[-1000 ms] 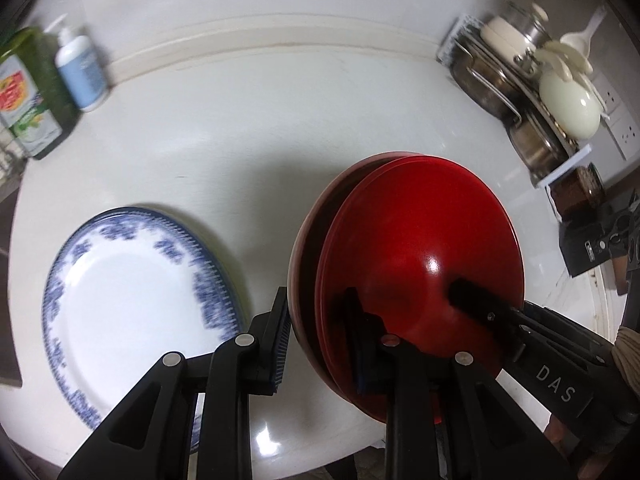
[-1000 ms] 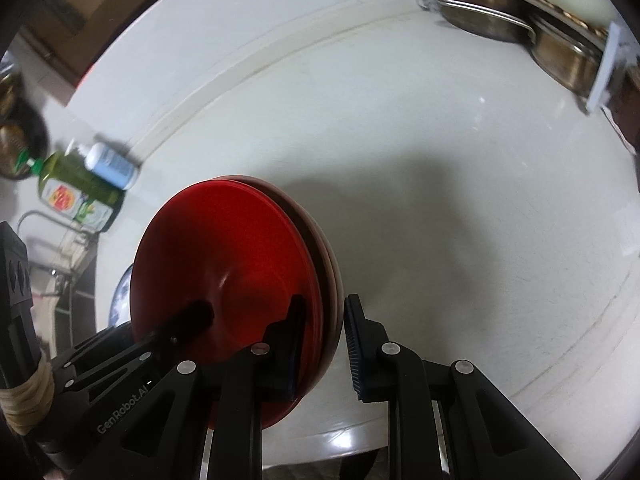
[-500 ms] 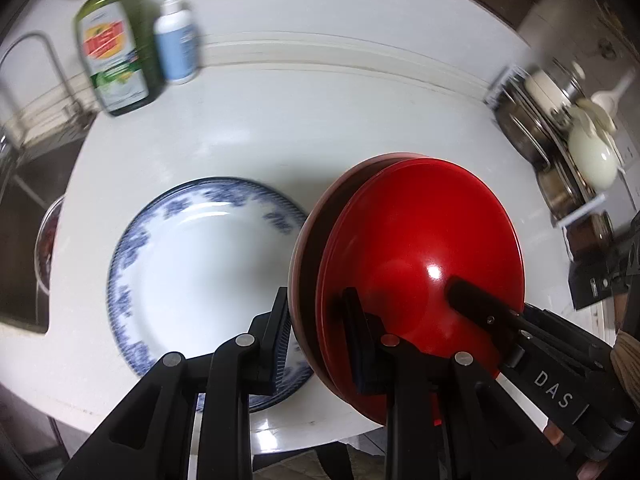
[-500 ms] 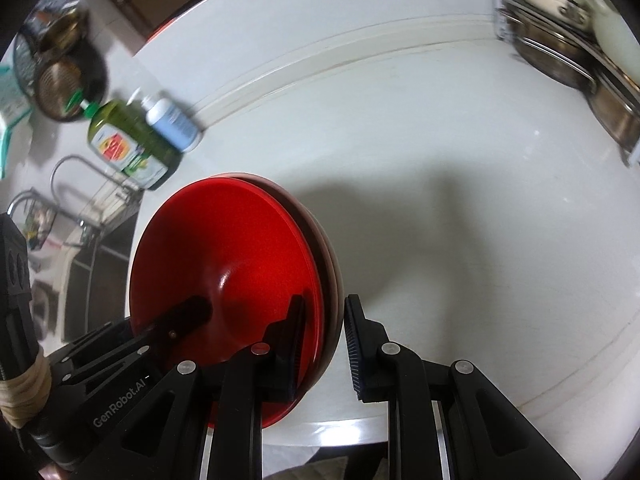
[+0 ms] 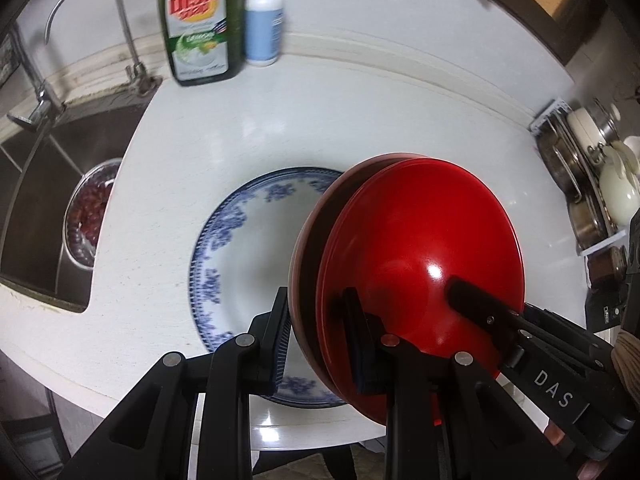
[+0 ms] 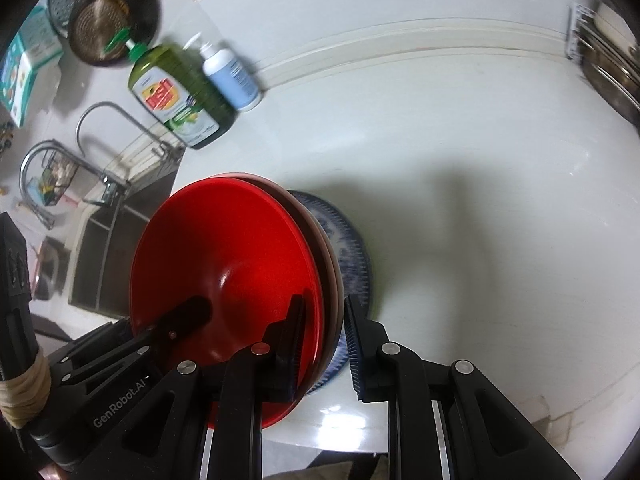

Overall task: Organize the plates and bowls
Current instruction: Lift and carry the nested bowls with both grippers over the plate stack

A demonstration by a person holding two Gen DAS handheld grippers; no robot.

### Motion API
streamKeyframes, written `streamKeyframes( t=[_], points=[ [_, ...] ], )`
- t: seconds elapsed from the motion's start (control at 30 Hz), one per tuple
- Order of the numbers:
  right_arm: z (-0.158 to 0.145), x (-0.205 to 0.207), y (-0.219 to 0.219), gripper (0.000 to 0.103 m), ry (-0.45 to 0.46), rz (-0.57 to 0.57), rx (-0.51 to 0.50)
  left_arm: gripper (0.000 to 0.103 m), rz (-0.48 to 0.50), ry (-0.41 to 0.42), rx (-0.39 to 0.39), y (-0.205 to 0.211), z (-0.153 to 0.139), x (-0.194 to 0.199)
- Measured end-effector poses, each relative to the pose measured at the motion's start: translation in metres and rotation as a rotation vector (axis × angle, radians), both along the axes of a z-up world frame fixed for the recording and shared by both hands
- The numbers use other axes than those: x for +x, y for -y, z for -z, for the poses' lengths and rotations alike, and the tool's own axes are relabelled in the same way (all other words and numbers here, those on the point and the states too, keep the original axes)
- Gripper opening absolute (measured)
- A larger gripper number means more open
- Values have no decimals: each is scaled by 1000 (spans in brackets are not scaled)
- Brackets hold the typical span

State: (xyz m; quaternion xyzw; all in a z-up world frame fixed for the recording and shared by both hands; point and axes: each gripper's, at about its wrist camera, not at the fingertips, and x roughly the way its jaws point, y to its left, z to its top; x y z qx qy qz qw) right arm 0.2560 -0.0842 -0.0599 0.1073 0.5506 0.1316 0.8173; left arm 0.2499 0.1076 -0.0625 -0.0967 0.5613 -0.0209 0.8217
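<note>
Left wrist view: nearly the whole blue-and-white plate (image 5: 244, 264) shows, lying flat on the white surface (image 5: 360, 128), plus the sink (image 5: 36, 216) at far left holding a metal bowl of dark red pieces (image 5: 86, 216), and a rack of pots (image 5: 592, 184) at right. Right wrist view: only a sliver of that plate's rim (image 6: 352, 248) shows past the red stack; it adds a hanging pan (image 6: 102, 26) above the dish soap bottle (image 6: 176, 96) and pump bottle (image 6: 230, 76).

Red bowl stack (image 5: 408, 280): glossy red bowl nested in a paler, pinkish one, held on edge above the right part of the plate, its hollow facing the right gripper. Whether it touches the plate cannot be told.

Left gripper (image 5: 320, 340): clamped on the stack's near rim, one finger outside, one inside the hollow. Right gripper (image 6: 324, 344): likewise clamped on the rim, from the opposite side.
</note>
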Motion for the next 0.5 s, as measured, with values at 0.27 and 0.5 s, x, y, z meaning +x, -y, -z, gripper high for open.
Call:
streamKeyframes(
  t=[0.27,0.5],
  points=[
    [19,9,-35,21,-43,-29,-22,26,-14,-39,0,-22,21,10],
    [32,16,-47,21,-76,-21,-35,26,0,-62,-5,-28,34,20]
  ],
)
